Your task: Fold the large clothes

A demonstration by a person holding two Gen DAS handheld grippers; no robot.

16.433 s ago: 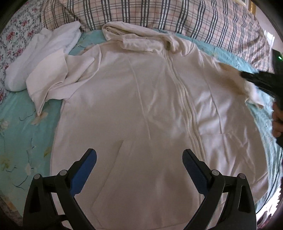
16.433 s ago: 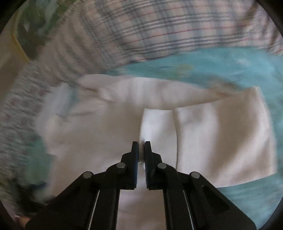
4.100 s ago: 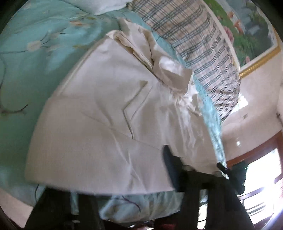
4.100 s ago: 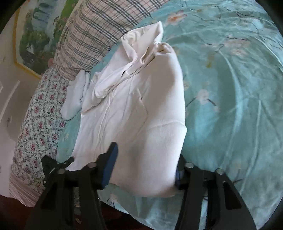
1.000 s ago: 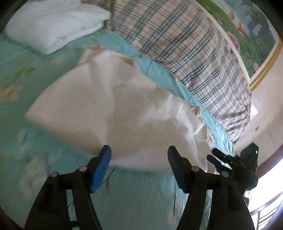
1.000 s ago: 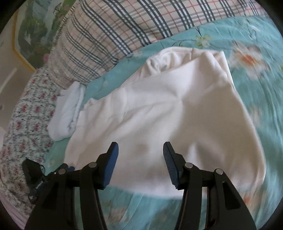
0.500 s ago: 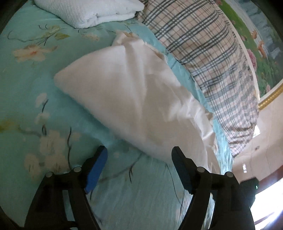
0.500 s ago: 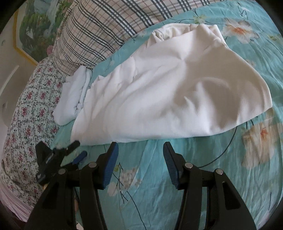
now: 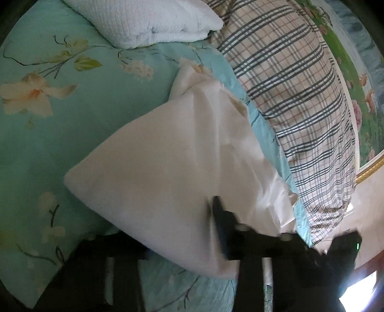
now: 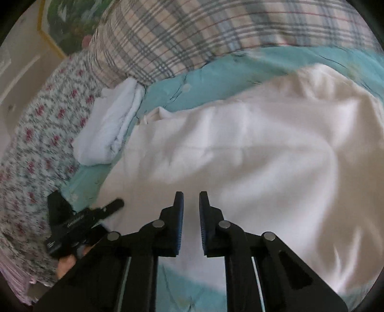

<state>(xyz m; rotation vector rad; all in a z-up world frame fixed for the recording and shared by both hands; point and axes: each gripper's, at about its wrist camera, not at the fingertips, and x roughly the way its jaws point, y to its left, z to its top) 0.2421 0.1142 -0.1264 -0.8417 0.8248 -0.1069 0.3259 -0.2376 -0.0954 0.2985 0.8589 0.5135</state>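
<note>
A cream hoodie, folded into a thick pad, lies on the teal flowered bedsheet. My left gripper is blurred at the hoodie's near edge. One finger lies on top of the fabric and the other is hidden under it. Its jaws are closing with the edge between them and a gap still shows. In the right wrist view the hoodie fills the middle. My right gripper is closing to a narrow slit at the near edge, with cream fabric in the slit. The left gripper shows at the hoodie's left corner.
A folded white blanket lies beyond the hoodie. A plaid quilt runs along the far side of the bed. A flowered cover hangs at the left. A framed painting is on the wall.
Both grippers stood open over the sheet in front of the hoodie. They have moved in onto its near edge, and both sets of jaws have narrowed, the right almost to a slit.
</note>
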